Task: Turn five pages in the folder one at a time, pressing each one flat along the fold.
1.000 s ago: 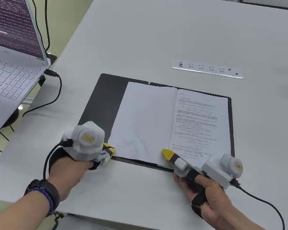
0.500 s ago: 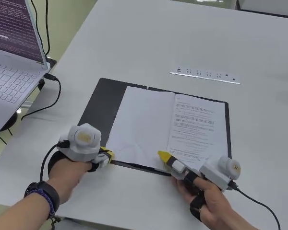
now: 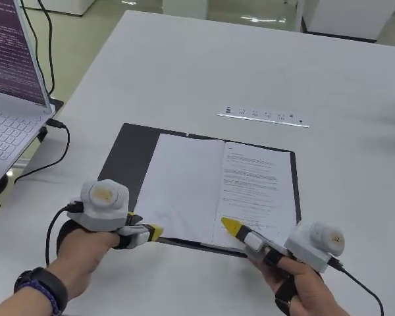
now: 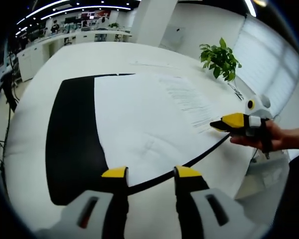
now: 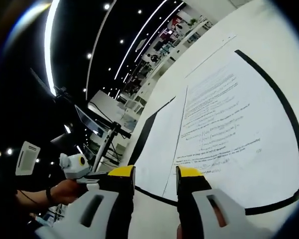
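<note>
The open black folder (image 3: 126, 161) is laid at frame centre on the white tabletop (image 3: 184, 72). The left tongs (image 3: 153, 232) and right tongs (image 3: 229, 226) are held released — empty — at its lower edge, presumably readied for page turning.

- The black folder (image 3: 120, 164) lies open and flat on the white table (image 3: 204, 59), its spine running near to far.
- Its left page (image 3: 181, 187) is blank white, perhaps faintly creased towards its near edge.
- Its right page (image 3: 258, 184) carries printed text and lies flat beside the fold (image 3: 219, 184).
</note>
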